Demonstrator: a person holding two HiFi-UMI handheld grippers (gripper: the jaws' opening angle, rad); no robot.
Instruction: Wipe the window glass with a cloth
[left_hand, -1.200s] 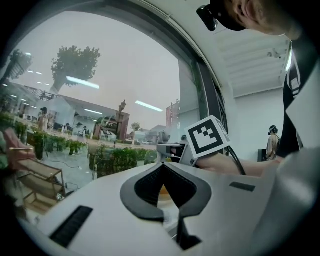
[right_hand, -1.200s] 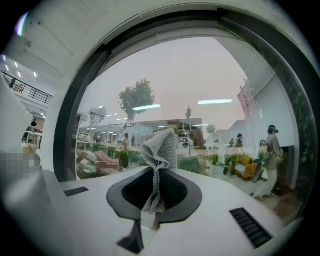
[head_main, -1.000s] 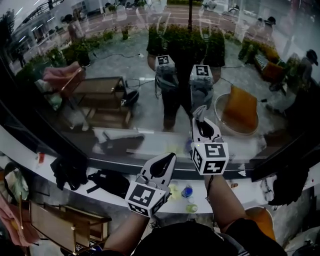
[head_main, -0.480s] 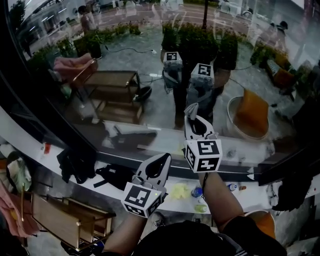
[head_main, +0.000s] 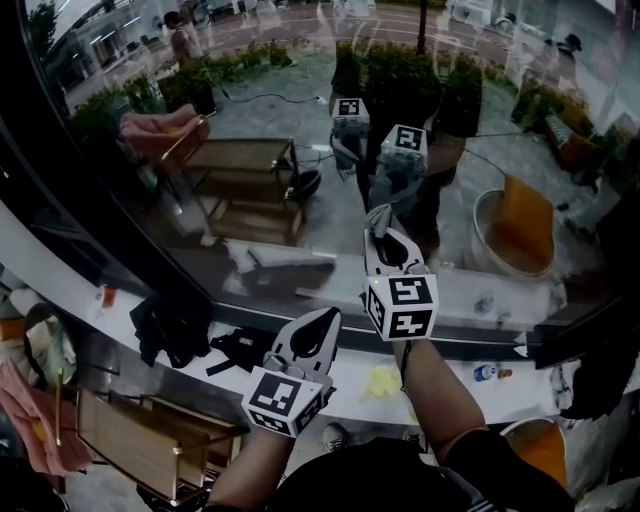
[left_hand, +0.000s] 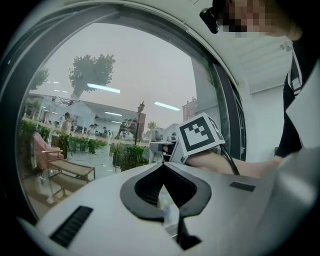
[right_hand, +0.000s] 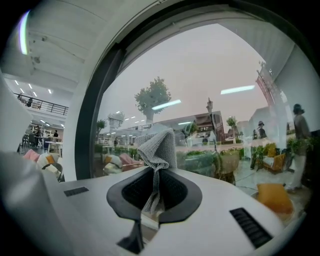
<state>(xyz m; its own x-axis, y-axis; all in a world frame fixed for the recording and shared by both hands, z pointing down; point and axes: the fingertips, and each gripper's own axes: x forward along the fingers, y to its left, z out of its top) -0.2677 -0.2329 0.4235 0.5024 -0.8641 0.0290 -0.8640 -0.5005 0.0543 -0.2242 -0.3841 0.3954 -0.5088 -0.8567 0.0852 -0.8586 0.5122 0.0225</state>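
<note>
At the window glass (head_main: 300, 130), my right gripper (head_main: 384, 232) was clamped on the grey cloth (right_hand: 159, 142), whose bunched end stood beyond the jaw tips. Nearer and left, my left gripper (head_main: 325, 320) was closed, holding nothing.

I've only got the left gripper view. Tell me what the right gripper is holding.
Observer: The right gripper is shut on a grey cloth that sticks up past its fingers.
Operator: Report where that cloth is against the window.
Observer: In the head view its tip is up by the glass, close to its own reflection. I cannot tell whether it touches.
Operator: Now place the left gripper from above.
Observer: The left gripper sits lower in the picture than the right one, in front of the white ledge.
</note>
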